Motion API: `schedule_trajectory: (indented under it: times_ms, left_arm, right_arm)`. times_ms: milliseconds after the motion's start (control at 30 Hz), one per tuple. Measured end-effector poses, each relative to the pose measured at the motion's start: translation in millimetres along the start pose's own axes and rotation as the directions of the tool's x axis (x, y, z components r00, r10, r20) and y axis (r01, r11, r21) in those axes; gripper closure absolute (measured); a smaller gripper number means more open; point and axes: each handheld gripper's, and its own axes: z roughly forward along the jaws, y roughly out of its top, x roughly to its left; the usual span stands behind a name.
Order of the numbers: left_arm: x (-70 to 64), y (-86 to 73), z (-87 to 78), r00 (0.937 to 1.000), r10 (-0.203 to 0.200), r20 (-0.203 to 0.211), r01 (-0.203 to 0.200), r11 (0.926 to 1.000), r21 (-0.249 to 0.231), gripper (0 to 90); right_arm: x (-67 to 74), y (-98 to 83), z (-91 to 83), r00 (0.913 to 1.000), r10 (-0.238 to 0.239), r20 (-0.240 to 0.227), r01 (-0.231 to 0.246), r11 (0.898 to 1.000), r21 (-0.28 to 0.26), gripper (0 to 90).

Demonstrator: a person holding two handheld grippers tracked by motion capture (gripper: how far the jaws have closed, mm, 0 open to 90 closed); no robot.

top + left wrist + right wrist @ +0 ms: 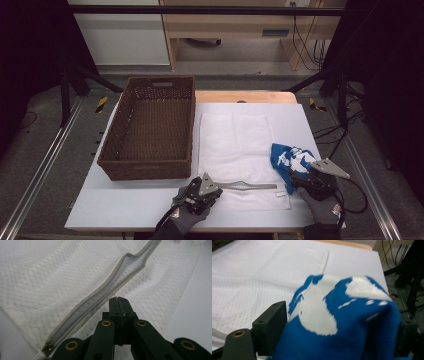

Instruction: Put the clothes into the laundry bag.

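Observation:
A white mesh laundry bag (pixel 235 145) lies flat in the middle of the white table (pixel 125 205), its zipper edge (pixel 100 292) toward me and partly gaping. My left gripper (pixel 219 186) is at that near edge; in the left gripper view its jaws (pixel 119 300) are pressed shut on the mesh just beside the zipper. The zipper pull (pixel 48 348) sits at the near left end. A blue cloth with white patches (pixel 292 159) is bunched at the bag's right edge. My right gripper (pixel 298 179) is shut on this cloth (pixel 352 312), one jaw on each side.
A brown wicker basket (pixel 112 150) with nothing in it stands left of the bag, reaching to the table's far edge. A wooden board (pixel 245 96) shows behind the white surface. Cables and black frame legs (pixel 345 100) stand off the table's right side.

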Motion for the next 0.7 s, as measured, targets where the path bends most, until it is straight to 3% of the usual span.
schedule_trajectory:
  times_ms: [267, 433, 533, 567, 600, 633, 667, 700]
  left_arm:
    - [0.7, -2.5, 2.7, 1.0, -0.002, 0.003, 0.002, 1.0, 0.009, 89.9]
    - [0.7, -2.9, 3.0, 1.0, -0.004, 0.002, 0.004, 1.0, 0.008, 89.9]
    - [1.7, -3.1, 3.1, 0.9999, -0.014, 0.009, 0.014, 0.9999, 0.008, 89.9]
    - [1.7, -3.1, 3.1, 0.9999, -0.014, 0.009, 0.014, 0.9999, 0.008, 89.8]
    - [1.3, -3.4, 3.1, 0.9999, -0.015, 0.007, 0.015, 0.9999, 0.007, 89.8]
    - [1.3, -3.4, 3.1, 0.9999, -0.015, 0.007, 0.015, 0.9999, 0.007, 89.8]
    - [1.0, -3.4, 3.1, 0.9999, -0.011, 0.005, 0.011, 0.9999, 0.007, 89.8]
    - [0.6, -3.4, 3.1, 1.0, -0.009, 0.003, 0.009, 0.9999, 0.007, 89.8]
  right_arm:
    - [2.8, 13.4, -8.4, 0.9999, -0.006, -0.013, 0.005, 0.999, -0.054, 16.4]
    - [16.9, 26.3, -15.9, 0.9984, -0.039, -0.041, 0.034, 0.993, -0.112, 17.1]
    - [34.4, 32.1, -17.5, 0.9914, -0.062, -0.115, 0.046, 0.989, -0.141, 19.9]
    - [34.4, 32.1, -17.5, 0.9914, -0.062, -0.115, 0.046, 0.989, -0.141, 19.9]
    - [45.5, 31.9, -13.5, 0.9823, -0.072, -0.172, 0.049, 0.99, -0.136, 21.6]
    - [45.5, 31.9, -13.5, 0.9823, -0.072, -0.172, 0.049, 0.99, -0.136, 21.6]
    - [57.0, 30.2, -5.9, 0.971, -0.086, -0.223, 0.061, 0.991, -0.117, 22.7]
    - [57.0, 30.2, -5.9, 0.971, -0.086, -0.223, 0.061, 0.991, -0.117, 22.7]
